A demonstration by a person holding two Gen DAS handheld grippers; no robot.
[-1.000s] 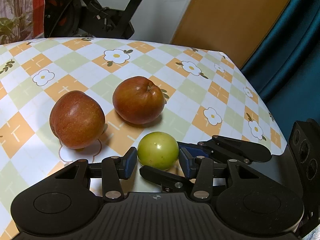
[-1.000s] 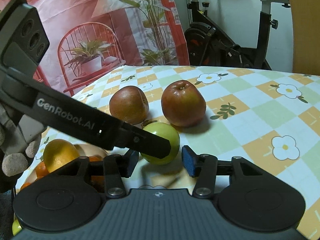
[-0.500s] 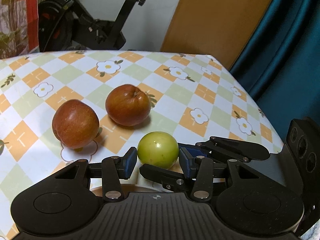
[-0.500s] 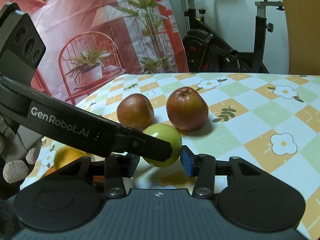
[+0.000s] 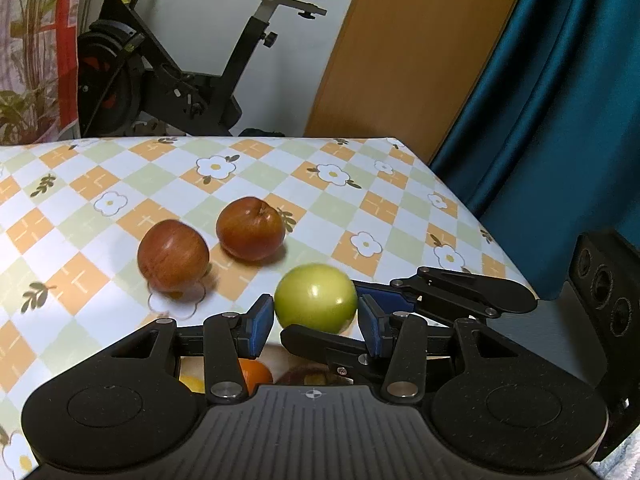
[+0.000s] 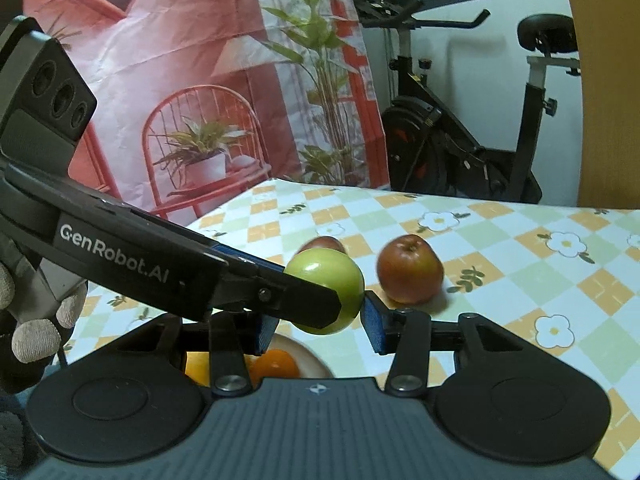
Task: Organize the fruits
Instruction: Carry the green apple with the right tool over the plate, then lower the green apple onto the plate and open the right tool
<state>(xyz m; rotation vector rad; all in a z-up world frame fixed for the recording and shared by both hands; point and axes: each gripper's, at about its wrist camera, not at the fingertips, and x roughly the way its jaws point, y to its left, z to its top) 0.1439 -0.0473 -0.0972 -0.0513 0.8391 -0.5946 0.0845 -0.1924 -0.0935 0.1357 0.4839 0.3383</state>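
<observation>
We saw both the left gripper [image 5: 316, 320] and right gripper [image 6: 320, 320] clamped on one green apple [image 5: 316, 298], lifted above the checked tablecloth [image 5: 100, 184]. Two red apples [image 5: 173, 255] lay on it behind.

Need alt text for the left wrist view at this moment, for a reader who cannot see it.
A green apple sits between the blue pads of the left gripper, with the right gripper reaching in from the right around the same fruit. Two red apples rest behind on a floral checked tablecloth; an exercise bike stands beyond.
</observation>
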